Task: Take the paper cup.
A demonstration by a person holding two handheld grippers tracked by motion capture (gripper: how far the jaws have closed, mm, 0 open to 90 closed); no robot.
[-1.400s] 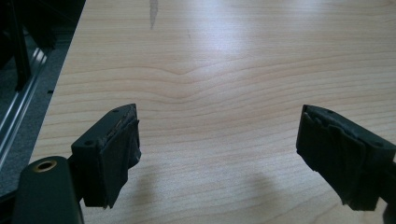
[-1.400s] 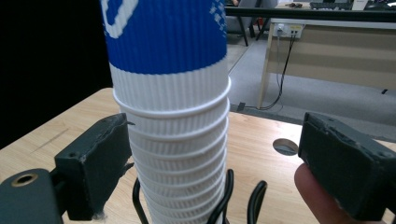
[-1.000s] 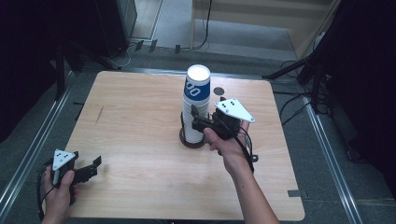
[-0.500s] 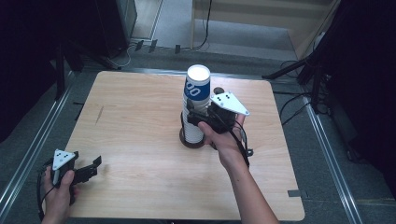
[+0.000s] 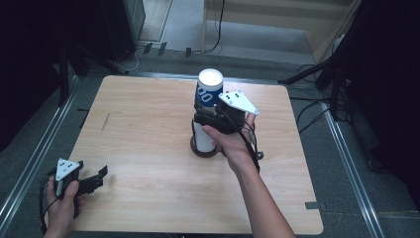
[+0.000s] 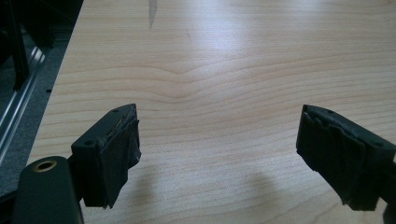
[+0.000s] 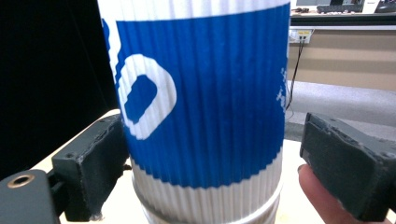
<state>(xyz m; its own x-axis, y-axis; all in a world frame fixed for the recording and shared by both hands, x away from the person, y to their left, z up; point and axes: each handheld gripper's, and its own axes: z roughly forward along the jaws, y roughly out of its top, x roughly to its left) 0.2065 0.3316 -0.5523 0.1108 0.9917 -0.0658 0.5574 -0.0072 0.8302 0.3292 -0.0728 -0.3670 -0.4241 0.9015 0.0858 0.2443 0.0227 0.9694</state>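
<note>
Moved in since a second ago: right gripper [image 5: 210, 119], from just beside the cup stack [image 5: 207, 111] to straddling it; left gripper [image 5: 96, 177] unchanged at the near left corner.

Open wood all round on the table [image 5: 148, 129], widest to the left and front of the stack; far edge close behind the stack, right edge well apart from it. Left gripper [image 6: 219, 154] low over bare wood beside the left edge, jaws spread wide, nothing between them.

Stack upright near the table's middle, toward the far side, on a dark round base; white rim on top, inside not visible.

Blue-and-white ribbed cup [image 7: 201, 102] set between the right gripper [image 7: 210, 158] jaws: left pad at or against the wall, right pad apart from it, so not clamped. Fingertip [image 7: 322, 200] under the right jaw.
</note>
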